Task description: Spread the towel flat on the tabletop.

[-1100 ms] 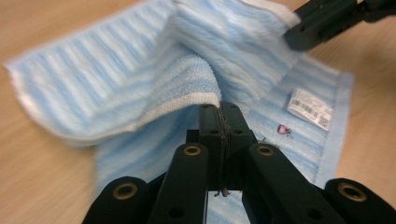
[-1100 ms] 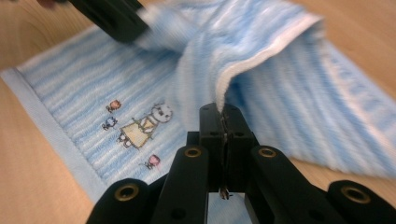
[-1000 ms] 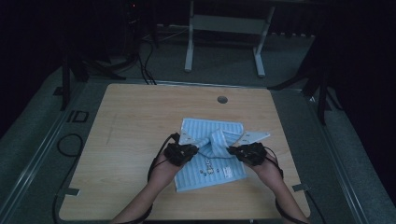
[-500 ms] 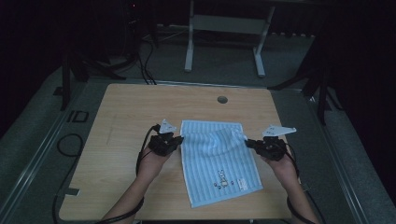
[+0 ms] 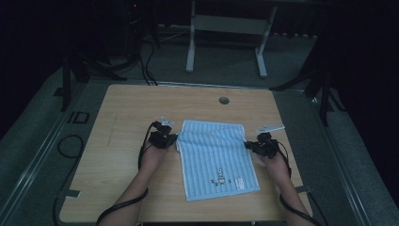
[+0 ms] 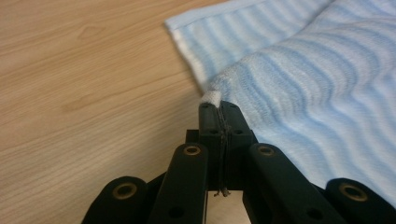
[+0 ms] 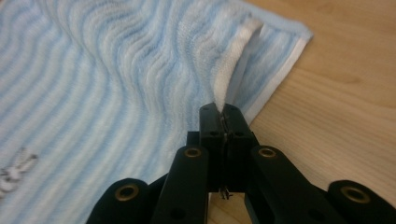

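left tool and right tool are each clamped on an opposite edge of the striped towel, which lies mid-bench. advice: keep equal tension, lower both edges together to avoid wrinkles.

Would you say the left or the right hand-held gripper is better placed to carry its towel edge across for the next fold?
Probably left: the left hand-held gripper pinches a corner of the towel, while the right hand-held gripper grips its edge beside the corner; both are shut.
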Demonstrator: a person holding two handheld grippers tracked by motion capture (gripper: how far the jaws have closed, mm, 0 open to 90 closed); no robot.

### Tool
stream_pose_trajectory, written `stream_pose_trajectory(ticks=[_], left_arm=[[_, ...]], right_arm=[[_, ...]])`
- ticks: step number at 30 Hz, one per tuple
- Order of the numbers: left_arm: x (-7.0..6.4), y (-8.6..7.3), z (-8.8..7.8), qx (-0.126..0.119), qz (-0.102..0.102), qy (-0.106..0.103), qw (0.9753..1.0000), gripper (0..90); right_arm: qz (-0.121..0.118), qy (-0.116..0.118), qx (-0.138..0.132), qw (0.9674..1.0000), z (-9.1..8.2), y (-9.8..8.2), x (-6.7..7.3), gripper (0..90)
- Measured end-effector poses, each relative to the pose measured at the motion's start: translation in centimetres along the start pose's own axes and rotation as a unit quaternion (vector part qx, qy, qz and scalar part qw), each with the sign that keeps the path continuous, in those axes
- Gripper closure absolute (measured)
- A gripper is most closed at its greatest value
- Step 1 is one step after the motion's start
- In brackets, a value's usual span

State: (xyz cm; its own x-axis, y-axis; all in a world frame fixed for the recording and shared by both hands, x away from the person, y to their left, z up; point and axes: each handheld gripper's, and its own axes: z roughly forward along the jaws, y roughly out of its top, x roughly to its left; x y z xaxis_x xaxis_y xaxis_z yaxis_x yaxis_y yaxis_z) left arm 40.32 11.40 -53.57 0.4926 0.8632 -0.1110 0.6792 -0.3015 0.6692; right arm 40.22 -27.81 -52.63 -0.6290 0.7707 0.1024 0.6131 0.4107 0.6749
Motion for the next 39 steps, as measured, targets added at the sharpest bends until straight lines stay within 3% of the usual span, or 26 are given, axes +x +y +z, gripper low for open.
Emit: stream_pose_trajectory(ticks=[3,5,6,11,13,14,18,20,23,26,30,31,39], left_arm=[[0.2,-0.2,0.5,0.005,-0.015,-0.01,0.9998,88.2],[0.2,-0.3,0.3,0.006,-0.023,-0.014,0.9996,75.3],[0.3,-0.4,-0.3,0.008,-0.026,-0.03,0.9992,70.3],[0.0,-0.7,-2.0,-0.012,-0.021,-0.036,0.9991,59.4],[-1.0,-1.0,-4.2,-0.043,-0.016,-0.053,0.9975,59.4],[-1.4,-1.1,-4.7,-0.048,-0.011,-0.068,0.9965,59.4],[-4.1,-1.5,-5.8,-0.047,0.035,-0.092,0.994,59.4],[-5.0,-1.6,-5.5,-0.043,0.045,-0.095,0.9936,59.3],[-5.9,-1.5,-4.2,-0.03,0.055,-0.096,0.9934,59.3],[-6.2,-1.5,-2.5,-0.011,0.061,-0.097,0.9934,59.4],[-6.0,-1.4,-0.9,0.001,0.056,-0.093,0.9941,59.4],[-5.7,-1.3,0.4,0.012,0.054,-0.085,0.9948,59.4],[-4.8,-0.1,1.9,0.018,0.048,-0.075,0.9958,59.9]], right_arm=[[0.006,-0.002,0.009,0.9999,0.8,-0.2,-0.1,88.4],[0.006,-0.002,0.013,0.9999,0.9,-0.1,-0.1,81.3],[0.005,0.0,0.014,0.9999,0.7,-0.1,0.0,76.2],[-0.007,-0.004,0.014,0.9999,-0.4,-0.2,0.3,70.0],[-0.018,-0.004,0.001,0.9998,-1.9,-0.3,0.8,69.1],[-0.021,-0.003,-0.009,0.9997,-2.6,-0.4,1.1,68.7],[-0.036,0.014,-0.032,0.9987,-3.6,-0.4,2.7,63.5],[-0.048,0.014,-0.029,0.9983,-3.3,-0.3,3.3,61.0],[-0.048,0.024,-0.022,0.9983,-2.1,0.1,3.8,61.6],[-0.049,0.018,-0.004,0.9986,0.3,0.5,3.9,62.3],[-0.046,0.011,0.008,0.9988,1.4,0.6,3.7,62.1],[-0.045,0.0,0.024,0.9987,2.6,0.6,3.4,62.1],[-0.045,-0.012,0.022,0.9987,3.9,1.6,2.6,62.2]])
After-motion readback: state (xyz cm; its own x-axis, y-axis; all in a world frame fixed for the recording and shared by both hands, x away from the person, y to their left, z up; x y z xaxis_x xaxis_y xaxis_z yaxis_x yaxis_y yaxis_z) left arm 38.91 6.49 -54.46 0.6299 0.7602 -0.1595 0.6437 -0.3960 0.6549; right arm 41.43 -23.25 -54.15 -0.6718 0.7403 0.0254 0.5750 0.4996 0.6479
